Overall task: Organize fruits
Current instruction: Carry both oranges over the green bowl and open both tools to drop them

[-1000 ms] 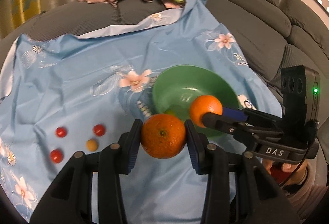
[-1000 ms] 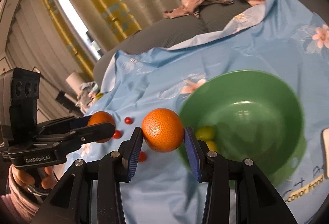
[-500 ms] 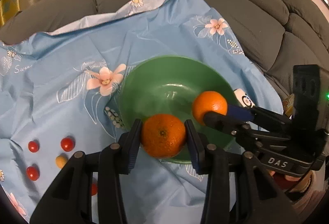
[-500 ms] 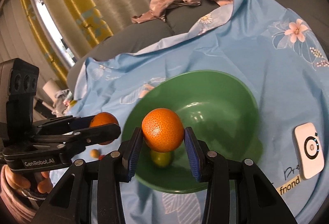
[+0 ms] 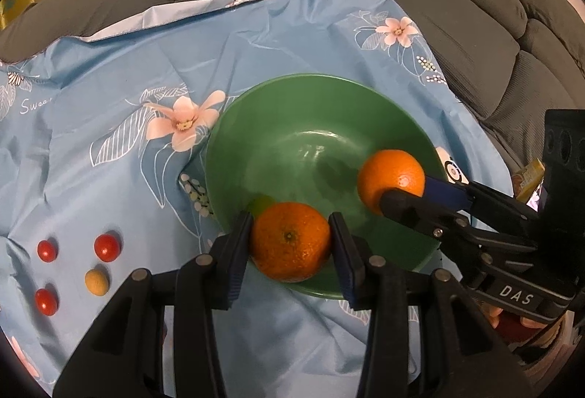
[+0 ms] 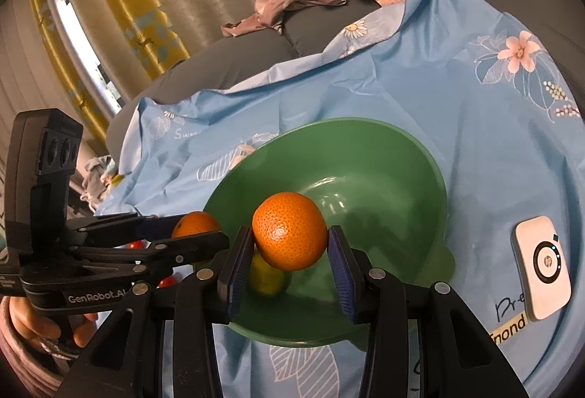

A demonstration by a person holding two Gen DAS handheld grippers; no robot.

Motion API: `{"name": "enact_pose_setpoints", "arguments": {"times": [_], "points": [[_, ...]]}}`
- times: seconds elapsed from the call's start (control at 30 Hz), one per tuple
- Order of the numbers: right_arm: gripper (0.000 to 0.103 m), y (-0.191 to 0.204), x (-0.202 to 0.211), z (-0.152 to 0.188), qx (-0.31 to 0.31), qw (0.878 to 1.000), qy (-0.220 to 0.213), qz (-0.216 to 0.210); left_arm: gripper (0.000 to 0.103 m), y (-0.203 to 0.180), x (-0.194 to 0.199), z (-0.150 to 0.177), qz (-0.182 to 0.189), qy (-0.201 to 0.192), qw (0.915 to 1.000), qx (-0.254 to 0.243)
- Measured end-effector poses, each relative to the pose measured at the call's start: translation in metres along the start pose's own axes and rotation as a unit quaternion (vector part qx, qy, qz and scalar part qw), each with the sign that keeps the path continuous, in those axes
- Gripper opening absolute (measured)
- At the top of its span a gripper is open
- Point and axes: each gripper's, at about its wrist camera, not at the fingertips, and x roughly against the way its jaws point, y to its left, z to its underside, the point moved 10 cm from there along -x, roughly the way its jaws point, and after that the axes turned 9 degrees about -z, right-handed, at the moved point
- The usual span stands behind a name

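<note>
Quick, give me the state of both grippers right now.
Left gripper: closed on an orange, over the near edge of the green bowl.
Right gripper: closed on another orange, over the bowl.

Green bowl (image 5: 256, 127) looks like smooth plastic, a bit shiny w/ light spots. Both oranges (image 5: 290, 240) (image 6: 289, 231) have bumpy, dimpled skin, soft shine. Blue flower cloth (image 5: 120, 68) is thin, crinkly, slightly glossy. Sofa (image 5: 475, 32) is gray ribbed fabric, matt. Small tomatoes (image 5: 107, 247) are smooth & shiny.
</note>
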Motion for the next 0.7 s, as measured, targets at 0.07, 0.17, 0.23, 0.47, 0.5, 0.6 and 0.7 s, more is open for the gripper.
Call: {"name": "enact_pose_setpoints", "arguments": {"times": [0.07, 0.17, 0.23, 0.47, 0.5, 0.6, 0.7], "points": [[0.043, 0.000, -0.001, 0.000, -0.001, 1.000, 0.002, 0.002, 0.043, 0.000, 0.000, 0.000, -0.001, 0.000, 1.0000, 0.000], [0.043, 0.001, 0.001, -0.001, -0.003, 1.000, -0.003, 0.002, 0.043, 0.000, 0.001, -0.001, -0.003, -0.001, 1.0000, 0.000], [0.043, 0.001, 0.005, -0.003, -0.001, 1.000, -0.008, 0.004, 0.047, 0.001, 0.004, -0.001, -0.003, -0.004, 1.0000, 0.002], [0.043, 0.004, 0.011, -0.001, -0.003, 1.000, -0.008, 0.008, 0.070, 0.005, 0.024, 0.001, -0.009, -0.021, 0.9997, 0.008], [0.043, 0.006, 0.012, 0.001, -0.003, 1.000, -0.008, 0.007, 0.072, 0.006, 0.029, 0.003, -0.011, -0.024, 0.9996, 0.008], [0.043, 0.012, 0.014, 0.002, 0.003, 1.000, -0.006, 0.004, 0.081, 0.010, 0.039, 0.012, -0.020, -0.028, 0.9994, 0.006], [0.043, 0.021, 0.016, 0.004, 0.013, 1.000, -0.005, 0.000, 0.082, 0.015, 0.053, 0.026, -0.022, -0.032, 0.9992, 0.012]]}}
